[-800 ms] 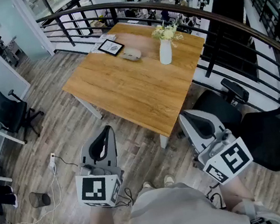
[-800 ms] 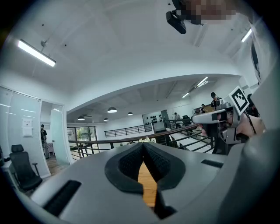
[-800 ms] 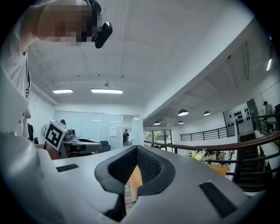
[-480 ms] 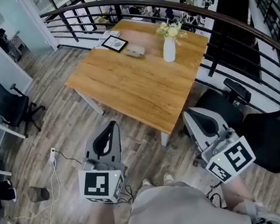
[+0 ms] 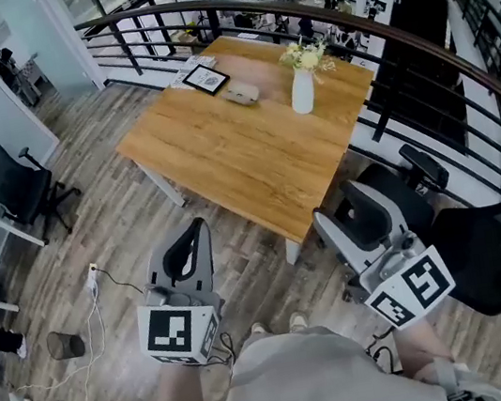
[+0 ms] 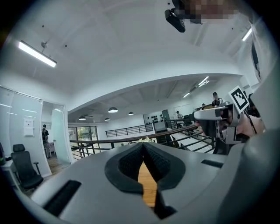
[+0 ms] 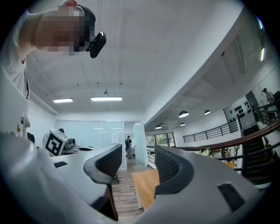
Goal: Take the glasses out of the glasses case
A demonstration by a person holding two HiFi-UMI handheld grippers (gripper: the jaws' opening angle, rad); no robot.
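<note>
A grey oval glasses case (image 5: pixel 241 93) lies shut on the far part of the wooden table (image 5: pixel 225 161); no glasses are visible. Both grippers hang in front of the person's body, short of the table's near corner and far from the case. My left gripper (image 5: pixel 194 231) has its pads together with nothing between them, as the left gripper view shows (image 6: pixel 143 146). My right gripper (image 5: pixel 357 198) stands open and empty, with a clear gap between its ribbed pads (image 7: pixel 138 162).
On the table near the case stand a white vase of flowers (image 5: pixel 302 89) and a dark framed picture (image 5: pixel 207 79). A curved black railing (image 5: pixel 394 37) runs behind. Black office chairs stand at right (image 5: pixel 487 250) and left (image 5: pixel 11 192). A bin (image 5: pixel 65 345) and a cable (image 5: pixel 94 288) lie on the floor.
The right gripper's jaws have opened from a closed point to a wide gap. The left gripper has stayed shut and both hands have barely moved.
</note>
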